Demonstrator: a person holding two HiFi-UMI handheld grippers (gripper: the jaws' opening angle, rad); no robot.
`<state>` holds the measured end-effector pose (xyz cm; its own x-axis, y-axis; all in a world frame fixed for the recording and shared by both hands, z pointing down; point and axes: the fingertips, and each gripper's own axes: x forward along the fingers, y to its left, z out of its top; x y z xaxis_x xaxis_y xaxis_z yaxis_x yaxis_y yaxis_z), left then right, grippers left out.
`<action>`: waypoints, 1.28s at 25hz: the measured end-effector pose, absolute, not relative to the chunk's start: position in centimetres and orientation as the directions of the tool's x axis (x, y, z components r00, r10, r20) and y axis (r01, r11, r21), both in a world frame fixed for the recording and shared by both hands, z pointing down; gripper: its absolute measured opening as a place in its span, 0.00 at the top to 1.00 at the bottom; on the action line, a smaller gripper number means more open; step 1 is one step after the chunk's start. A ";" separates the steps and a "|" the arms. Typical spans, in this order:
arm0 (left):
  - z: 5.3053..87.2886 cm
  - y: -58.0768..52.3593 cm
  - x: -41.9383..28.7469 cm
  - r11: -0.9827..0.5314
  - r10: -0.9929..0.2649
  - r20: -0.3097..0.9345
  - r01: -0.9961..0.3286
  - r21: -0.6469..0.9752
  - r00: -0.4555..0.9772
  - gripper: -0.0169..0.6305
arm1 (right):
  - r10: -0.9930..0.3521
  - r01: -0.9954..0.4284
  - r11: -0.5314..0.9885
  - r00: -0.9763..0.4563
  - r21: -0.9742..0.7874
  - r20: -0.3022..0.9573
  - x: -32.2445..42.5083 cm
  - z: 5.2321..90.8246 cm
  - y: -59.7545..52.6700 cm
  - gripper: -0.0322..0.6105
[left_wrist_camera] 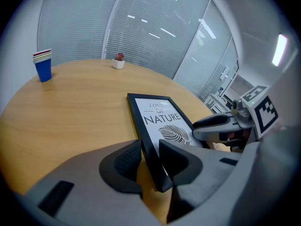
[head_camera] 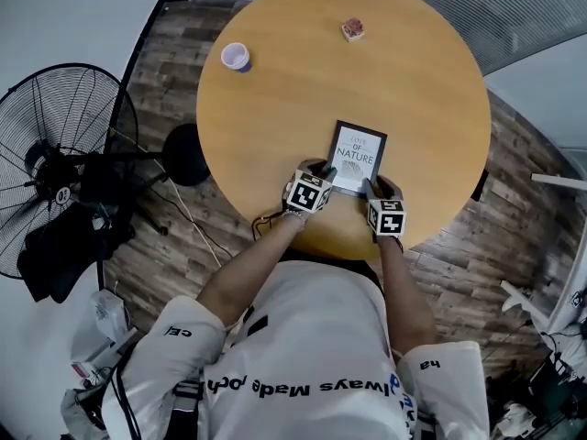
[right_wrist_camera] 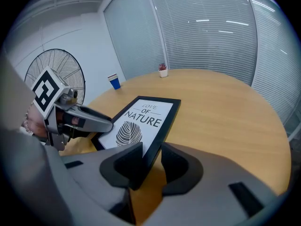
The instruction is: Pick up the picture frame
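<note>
A round wooden worktop [head_camera: 422, 90] fills the upper middle of the head view. The picture frame [head_camera: 358, 157] is just below its centre, close to the lower rim. It is black-edged, with a white print reading "LOVE OF NATURE" over a leaf drawing.

The left hand-held gripper [head_camera: 327, 171] meets the frame's lower left corner, and the right hand-held gripper [head_camera: 368, 189] meets its lower right corner. Their marker cubes sit just below the frame.

In the left gripper view, the left hand-held gripper [left_wrist_camera: 150, 161] has its jaws drawn in to a narrow gap. The frame's [left_wrist_camera: 160, 121] black border stands edge-on between them, with a pad pressed on either face near the corner. The frame stretches away towards the centre of that picture, and the other gripper shows at the right.

The right gripper view gives the matching picture. The right hand-held gripper [right_wrist_camera: 150, 166] is nearly closed, its jaws clamped on the frame's [right_wrist_camera: 141, 121] opposite border near the corner, with the left tool at the left edge. Both near corners seem to sit slightly above the wood — whether the far end rests on the worktop [right_wrist_camera: 225, 112] I cannot tell.

A stack of blue cups [head_camera: 237, 57] stands at the upper left of the worktop in the head view, and a small potted plant [head_camera: 352, 29] near its top edge, both well apart from the frame. A standing fan [head_camera: 55, 168] is on the floor at the left of that view.
</note>
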<state>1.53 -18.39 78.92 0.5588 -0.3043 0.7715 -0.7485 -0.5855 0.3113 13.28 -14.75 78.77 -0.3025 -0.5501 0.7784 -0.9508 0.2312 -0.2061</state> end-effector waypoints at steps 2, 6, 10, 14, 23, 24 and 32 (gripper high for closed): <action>79.0 -18.4 1.5 -0.587 -0.305 0.771 -0.748 0.310 0.559 0.78 | -0.550 -0.950 0.230 -0.306 -0.212 0.777 13.3 78.8 -14.7 0.74; 78.9 -18.4 1.5 -0.579 -0.311 0.769 -0.753 0.313 0.559 0.78 | -0.551 -0.951 0.226 -0.304 -0.212 0.777 13.4 78.8 -14.7 0.76; 78.8 -18.5 1.4 -0.573 -0.312 0.771 -0.757 0.312 0.554 0.79 | -0.553 -0.954 0.215 -0.295 -0.208 0.780 13.3 78.6 -14.8 0.76; 78.5 -18.4 1.5 -0.573 -0.311 0.773 -0.758 0.312 0.553 0.79 | -0.561 -0.957 0.209 -0.286 -0.202 0.777 13.5 78.1 -14.9 0.77; 77.1 -18.2 2.2 -0.573 -0.332 0.759 -0.759 0.310 0.560 0.79 | -0.586 -0.958 0.203 -0.283 -0.201 0.759 14.2 76.7 -14.7 0.77; 76.8 -18.2 2.2 -0.573 -0.336 0.757 -0.759 0.308 0.561 0.79 | -0.589 -0.958 0.204 -0.283 -0.200 0.757 14.2 76.5 -14.6 0.77; 74.2 -18.1 2.4 -0.578 -0.374 0.731 -0.760 0.298 0.571 0.80 | -0.622 -0.959 0.204 -0.281 -0.195 0.731 14.5 74.3 -14.4 0.77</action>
<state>2.42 -18.13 74.22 0.5711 -0.3740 0.7307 -0.7595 -0.5784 0.2976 14.53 -14.44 74.25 -0.2808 -0.6216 0.7313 -0.9593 0.2042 -0.1948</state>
